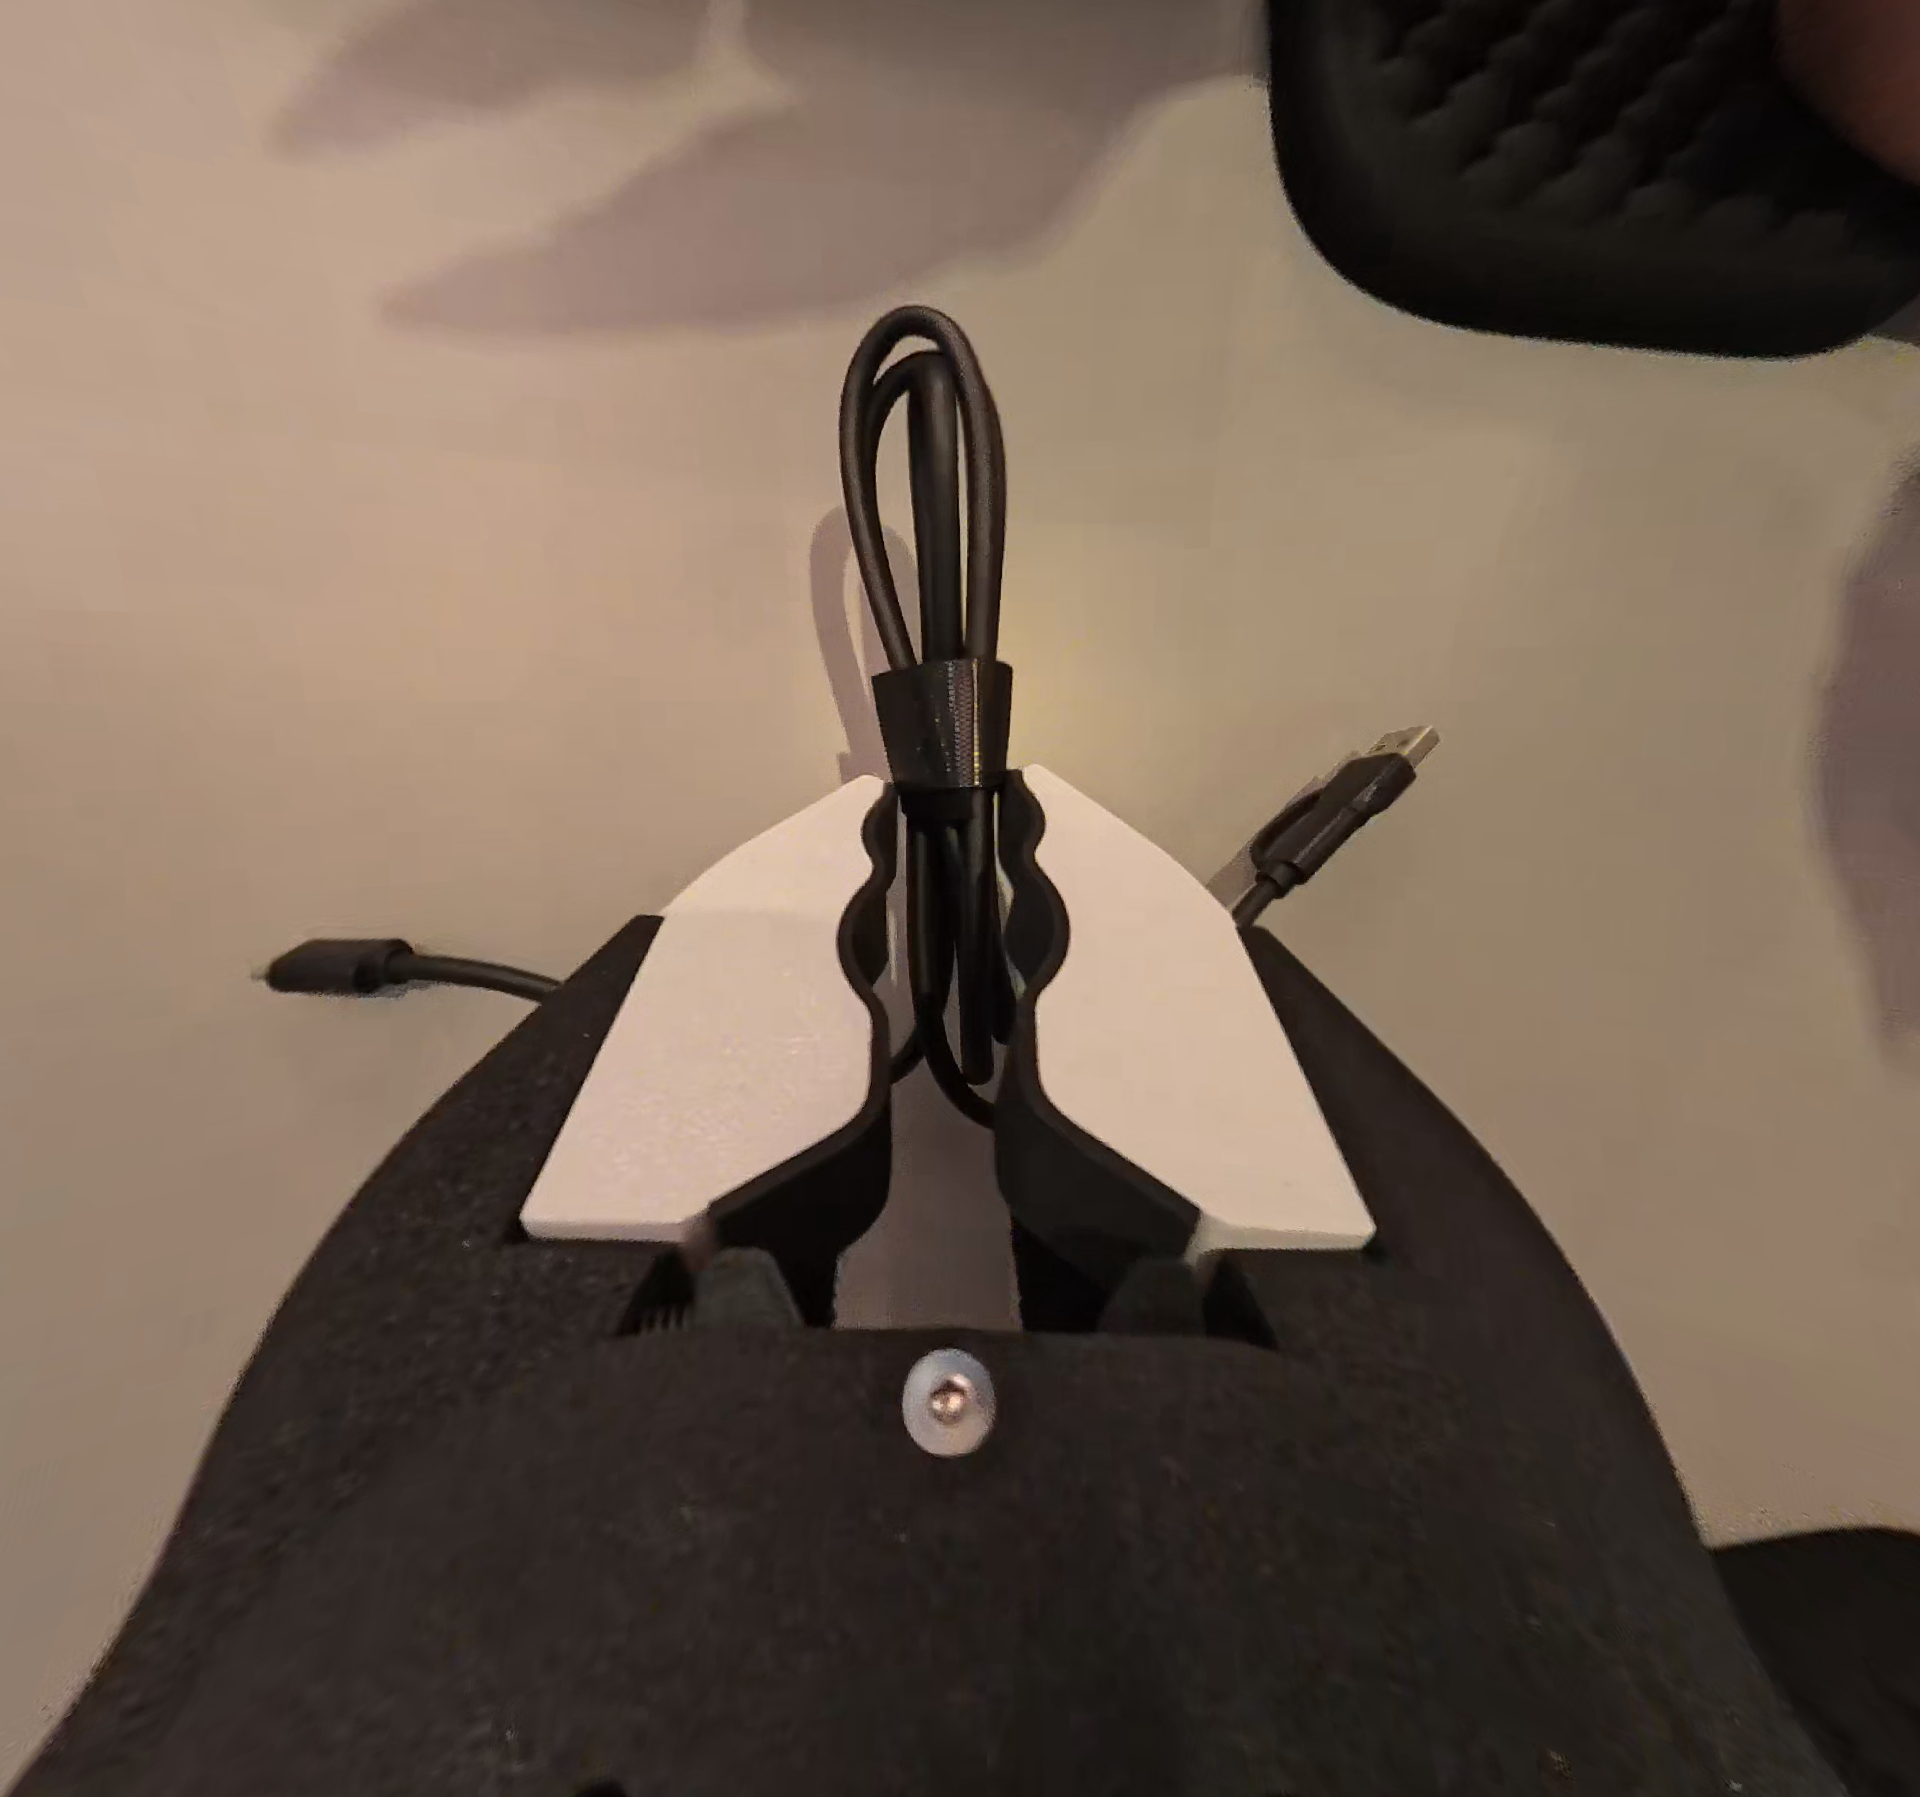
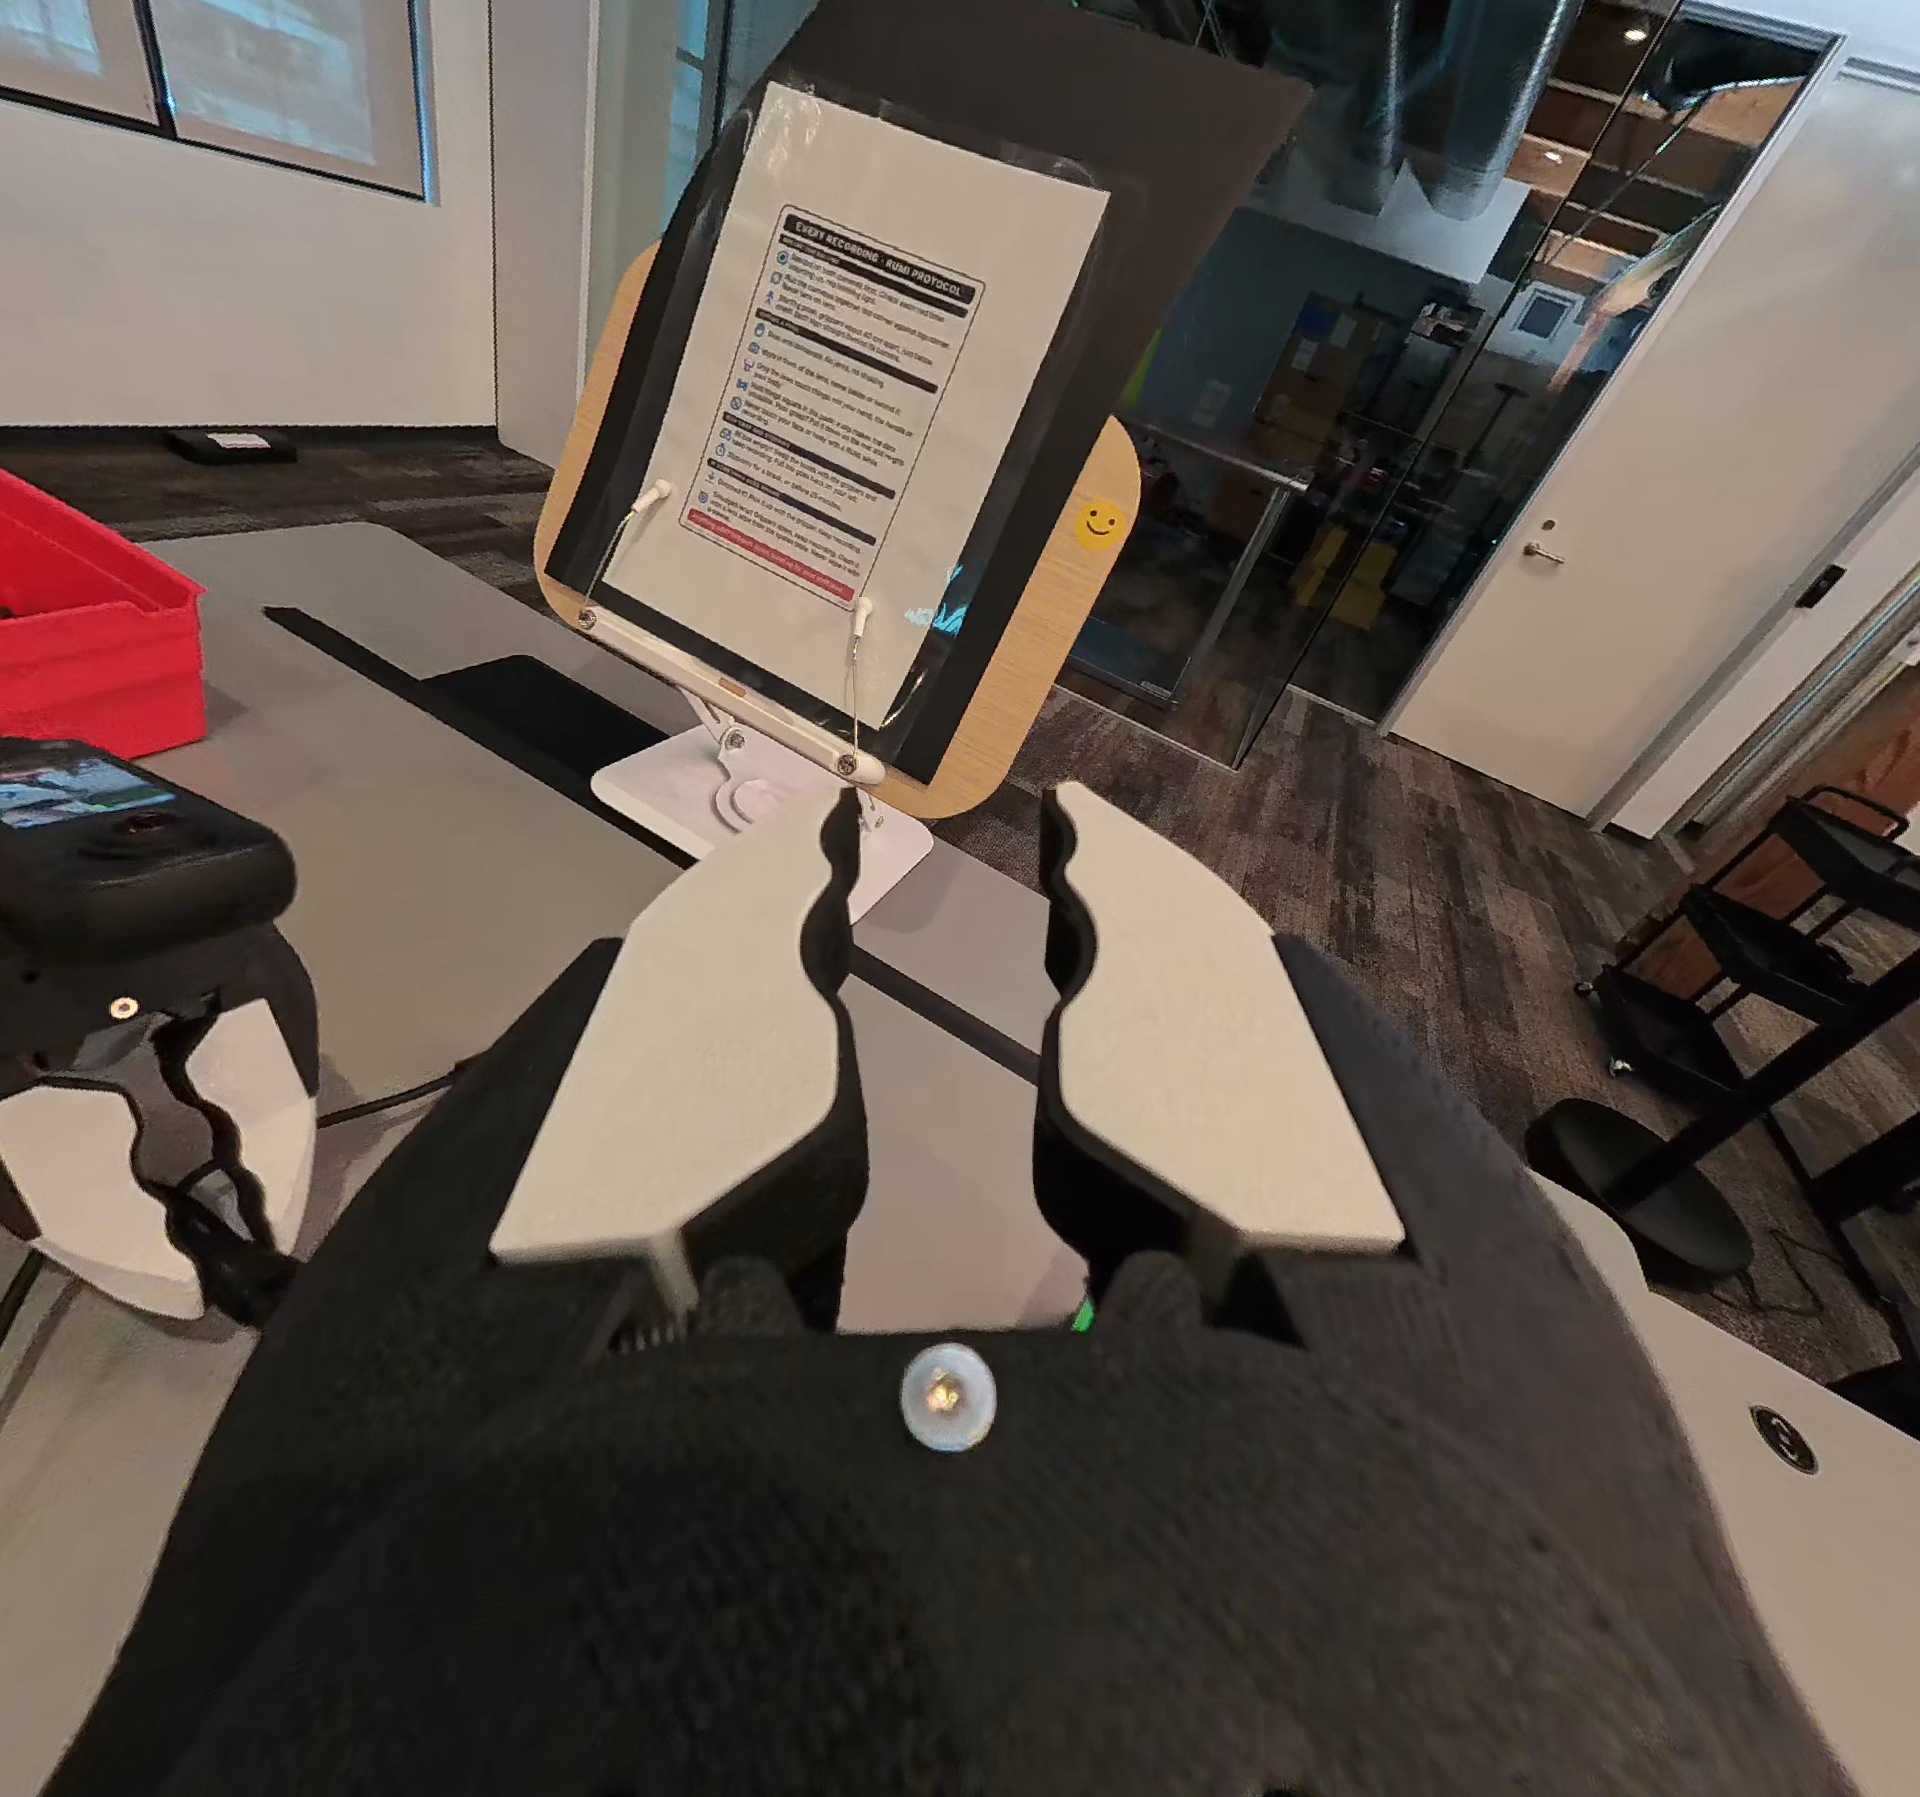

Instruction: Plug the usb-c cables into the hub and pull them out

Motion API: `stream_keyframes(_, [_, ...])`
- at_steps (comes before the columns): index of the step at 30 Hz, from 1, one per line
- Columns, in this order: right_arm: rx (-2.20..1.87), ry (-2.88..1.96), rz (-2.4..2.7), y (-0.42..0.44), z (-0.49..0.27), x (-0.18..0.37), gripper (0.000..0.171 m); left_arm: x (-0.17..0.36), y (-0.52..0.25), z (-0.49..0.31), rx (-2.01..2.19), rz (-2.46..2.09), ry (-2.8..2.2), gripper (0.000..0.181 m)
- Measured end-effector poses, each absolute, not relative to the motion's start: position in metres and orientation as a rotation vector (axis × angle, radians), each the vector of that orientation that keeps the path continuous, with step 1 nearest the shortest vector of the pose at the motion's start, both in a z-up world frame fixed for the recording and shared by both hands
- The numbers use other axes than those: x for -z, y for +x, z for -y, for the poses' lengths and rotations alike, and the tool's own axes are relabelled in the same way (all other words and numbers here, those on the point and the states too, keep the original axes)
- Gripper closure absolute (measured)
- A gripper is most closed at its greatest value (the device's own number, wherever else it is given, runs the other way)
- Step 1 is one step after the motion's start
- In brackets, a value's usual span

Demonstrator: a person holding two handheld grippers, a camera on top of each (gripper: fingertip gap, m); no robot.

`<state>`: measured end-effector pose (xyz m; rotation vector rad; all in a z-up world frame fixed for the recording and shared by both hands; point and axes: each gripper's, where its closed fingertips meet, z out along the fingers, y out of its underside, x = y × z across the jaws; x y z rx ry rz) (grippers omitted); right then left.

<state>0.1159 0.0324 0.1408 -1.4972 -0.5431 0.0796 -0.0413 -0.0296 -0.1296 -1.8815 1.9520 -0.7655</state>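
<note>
The left gripper [image 1: 940, 791] points down at the table with its white fingers [image 1: 748, 999] clamped together, while the right gripper [image 2: 945, 812] is raised above the table edge, its jaws parted and empty.

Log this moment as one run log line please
left gripper: shut on bundled black cable | right gripper: open, empty | hub: not in view | plugging: not begun

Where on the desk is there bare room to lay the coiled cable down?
Free: the grey desk between the red bin and the document stand, and the pale surface left of the cable bundle. Crowded: around the left gripper, shut on the bundle, with the USB-C plug left and USB-A plug right. The right gripper is open, empty.
</note>
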Motion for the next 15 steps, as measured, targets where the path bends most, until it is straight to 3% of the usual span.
stream_keyframes(1, [-0.081,-1.498,0.543,0.116,-0.033,-0.140,0.137,0.131,-0.039,0.029,0.784,-1.931,-1.898,0.160])
stream_keyframes(2, [-0.083,-1.500,0.544,0.116,-0.033,-0.140,0.137,0.130,-0.036,0.028,0.802,-1.900,-1.910,0.146])
stream_keyframes(3, [-0.084,-1.503,0.544,0.117,-0.033,-0.139,0.137,0.127,-0.032,0.026,0.809,-1.855,-1.914,0.111])
stream_keyframes(4, [-0.082,-1.506,0.542,0.118,-0.034,-0.138,0.137,0.122,-0.033,0.022,0.796,-1.823,-1.918,0.096])
stream_keyframes(9, [-0.096,-1.495,0.507,0.130,-0.031,-0.141,0.137,0.050,-0.074,-0.012,0.678,-1.554,-1.877,0.105])
stream_keyframes(15, [-0.094,-1.507,0.481,0.137,-0.032,-0.141,0.137,-0.011,-0.204,-0.046,0.302,-1.183,-2.028,0.116])
